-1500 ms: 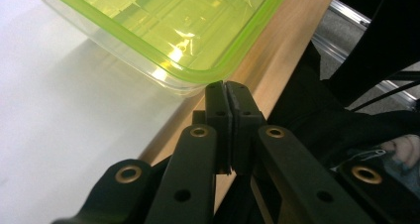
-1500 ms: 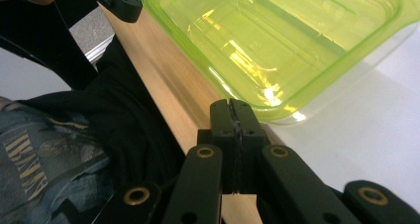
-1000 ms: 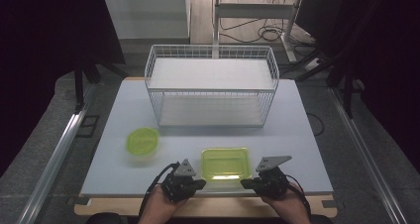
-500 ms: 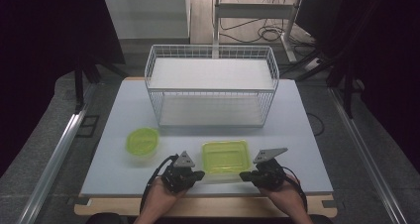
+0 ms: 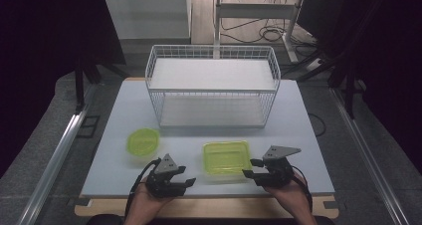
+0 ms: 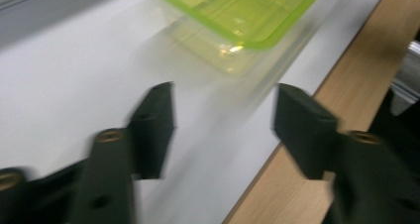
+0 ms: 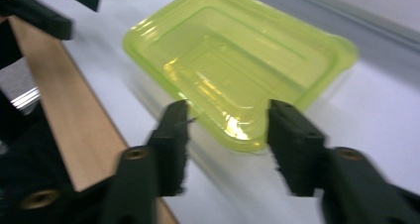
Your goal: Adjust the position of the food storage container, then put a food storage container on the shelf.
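At about eight o'clock on the pale table (image 5: 119, 175), a round green-lidded tub (image 5: 143, 141) sat alone, well apart from the action. Just at five o'clock from it, near the table's front edge, the left gripper (image 5: 185, 182) hovered with its jaws spread and nothing between them; in the left gripper view the left gripper (image 6: 223, 130) looked at bare table, with the rectangular container (image 6: 237, 16) farther off at twelve o'clock. That container (image 5: 226, 158), a clear box under a green lid, rested at six o'clock on the table, in front of the white wire basket (image 5: 211, 88). At its three o'clock side the right gripper (image 5: 251, 168) was released too, and in the right gripper view the right gripper (image 7: 228, 135) framed the container's (image 7: 237, 70) near corner, close but seemingly not pinching it.

The step looked like a two-sided pickup of the container. To do it well, each gripper should probably close on the lid's rim at opposite ends, level, squeezing gently since thin plastic flexes and a lid may pop off.
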A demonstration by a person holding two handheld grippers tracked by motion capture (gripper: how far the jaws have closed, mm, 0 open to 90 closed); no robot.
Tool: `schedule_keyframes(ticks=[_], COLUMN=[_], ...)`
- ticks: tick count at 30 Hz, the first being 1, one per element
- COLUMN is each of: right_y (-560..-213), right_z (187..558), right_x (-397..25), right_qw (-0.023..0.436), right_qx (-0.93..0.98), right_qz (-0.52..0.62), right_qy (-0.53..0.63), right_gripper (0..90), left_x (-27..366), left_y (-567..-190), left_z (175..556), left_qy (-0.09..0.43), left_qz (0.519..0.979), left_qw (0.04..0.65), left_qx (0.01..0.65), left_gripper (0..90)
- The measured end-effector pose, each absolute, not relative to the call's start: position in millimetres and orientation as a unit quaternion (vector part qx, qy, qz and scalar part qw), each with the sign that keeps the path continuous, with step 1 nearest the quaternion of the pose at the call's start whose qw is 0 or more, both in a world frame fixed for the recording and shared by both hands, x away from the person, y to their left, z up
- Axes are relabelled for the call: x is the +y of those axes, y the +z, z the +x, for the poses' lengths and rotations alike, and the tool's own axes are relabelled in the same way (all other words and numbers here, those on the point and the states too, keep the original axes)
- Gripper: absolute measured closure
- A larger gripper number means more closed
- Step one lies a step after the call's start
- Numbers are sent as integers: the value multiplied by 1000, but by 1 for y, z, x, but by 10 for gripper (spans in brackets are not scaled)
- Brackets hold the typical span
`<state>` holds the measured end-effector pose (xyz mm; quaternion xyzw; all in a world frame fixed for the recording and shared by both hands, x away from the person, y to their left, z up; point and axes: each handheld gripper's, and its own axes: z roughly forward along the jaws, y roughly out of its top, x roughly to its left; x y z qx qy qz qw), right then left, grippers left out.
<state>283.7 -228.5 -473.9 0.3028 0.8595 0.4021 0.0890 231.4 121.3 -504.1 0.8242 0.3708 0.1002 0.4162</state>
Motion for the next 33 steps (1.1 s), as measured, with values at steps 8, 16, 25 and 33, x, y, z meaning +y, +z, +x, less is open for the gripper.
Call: schedule_keyframes(ticks=[8, 16, 25, 33], right_y=[-484, -487, -485, -478], right_z=[285, 289, 290, 298], right_x=[-246, -254, -254, -256], right_qw=[124, 106, 96, 55], right_qx=[847, 836, 841, 820], right_qz=[315, 347, 351, 372], right_qy=[409, 412, 399, 432], right_gripper=[200, 188, 248, 360], left_x=[131, 133, 133, 134], left_y=[-514, -517, -522, -524], left_z=[223, 223, 223, 223], left_qy=[121, 138, 156, 168], left_qz=[828, 824, 823, 825], left_qw=[394, 399, 402, 398], left_qx=[381, 378, 369, 364], left_gripper=[51, 41, 38, 38])
